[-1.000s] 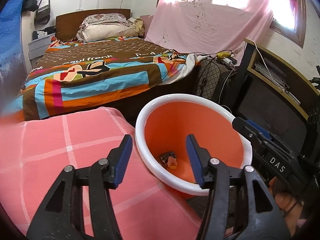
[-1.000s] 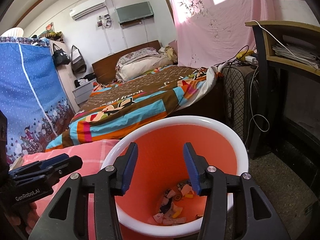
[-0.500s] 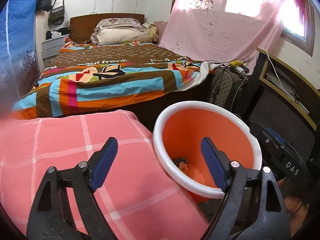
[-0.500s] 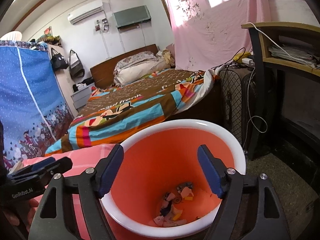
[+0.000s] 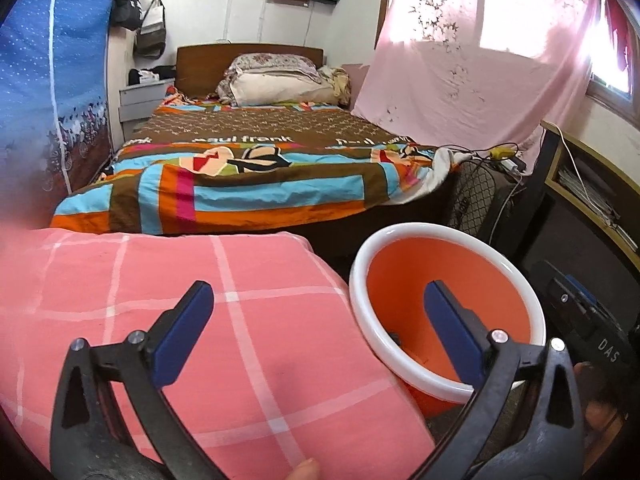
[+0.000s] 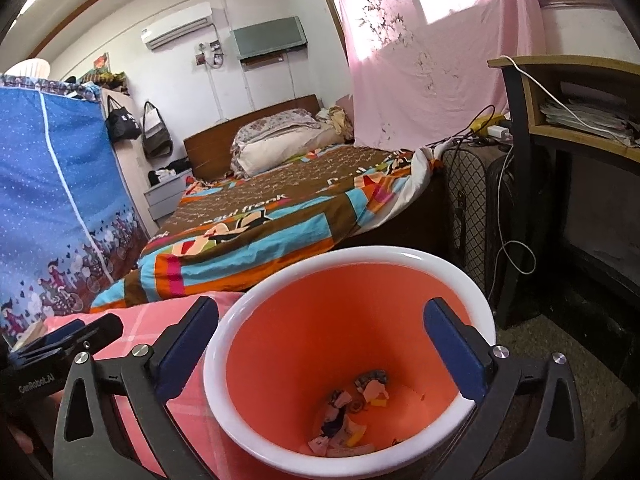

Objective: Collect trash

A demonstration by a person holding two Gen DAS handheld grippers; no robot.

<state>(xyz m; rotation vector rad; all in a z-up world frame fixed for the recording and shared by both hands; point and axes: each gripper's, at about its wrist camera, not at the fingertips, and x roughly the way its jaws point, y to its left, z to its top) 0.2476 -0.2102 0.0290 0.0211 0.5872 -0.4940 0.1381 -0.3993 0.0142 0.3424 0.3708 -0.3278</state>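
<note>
Now | left gripper (image 5: 318,330) jaws just spread wide, nothing between, lower centre over pink blanket (image 5: 248,340); right gripper (image 6: 320,346) likewise, empty, above orange bin (image 6: 464,276); scraps (image 6: 352,416) inside

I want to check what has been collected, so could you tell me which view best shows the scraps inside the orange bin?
The right wrist view: it looks down on the paper scraps in the white-rimmed orange plastic bin. The left wrist view shows almost none.

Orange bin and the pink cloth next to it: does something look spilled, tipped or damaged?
Nothing stands out. The orange bin stands upright, the scraps lie at its bottom, and no litter shows on the pink checked cloth beside it.
</note>
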